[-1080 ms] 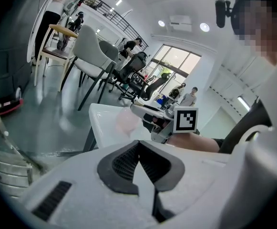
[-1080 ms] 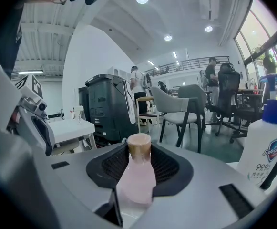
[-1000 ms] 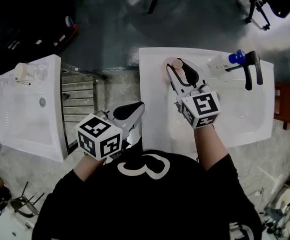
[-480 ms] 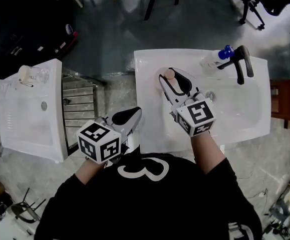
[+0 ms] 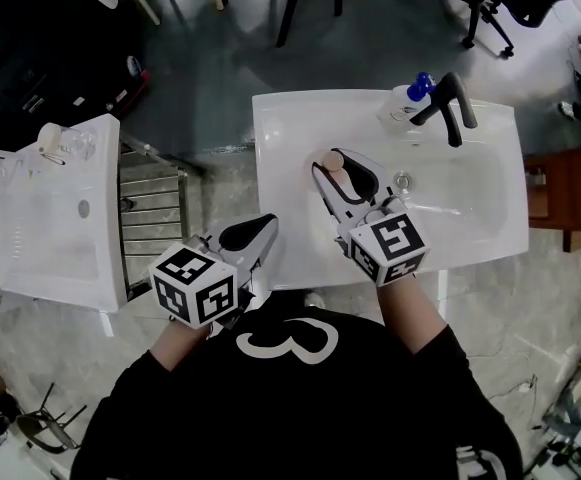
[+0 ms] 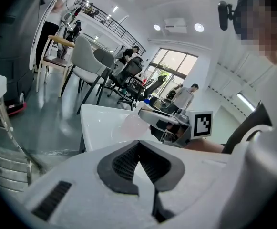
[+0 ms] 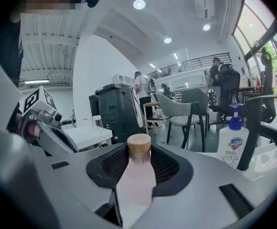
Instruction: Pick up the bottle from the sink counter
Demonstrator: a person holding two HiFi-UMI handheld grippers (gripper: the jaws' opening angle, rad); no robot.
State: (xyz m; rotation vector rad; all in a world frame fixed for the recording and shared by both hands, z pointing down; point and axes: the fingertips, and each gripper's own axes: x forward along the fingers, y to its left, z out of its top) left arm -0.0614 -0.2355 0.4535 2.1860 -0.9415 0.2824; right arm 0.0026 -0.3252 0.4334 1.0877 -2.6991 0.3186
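Note:
The bottle [image 7: 138, 173] is pale pink with a tan cap [image 7: 139, 144]. It lies lengthwise between the fingers of my right gripper [image 7: 139, 168], which is shut on it, cap pointing away from me. In the head view the right gripper [image 5: 342, 176] is over the white sink counter [image 5: 290, 128], left of the basin, and the bottle cap [image 5: 331, 160] shows at its tip. My left gripper [image 5: 253, 234] hovers off the counter's left front corner. Its fingers are shut with nothing between them [image 6: 138, 163].
A soap dispenser [image 5: 415, 93] with a blue pump stands beside the black faucet [image 5: 452, 106] at the back of the counter; both also show as soap dispenser [image 7: 233, 144] and faucet [image 7: 251, 132]. A second white sink [image 5: 50, 218] stands to the left across a gap. Chairs stand beyond.
My right gripper, still holding the bottle, has drawn back from the counter's far edge toward me. The left gripper has hardly moved.

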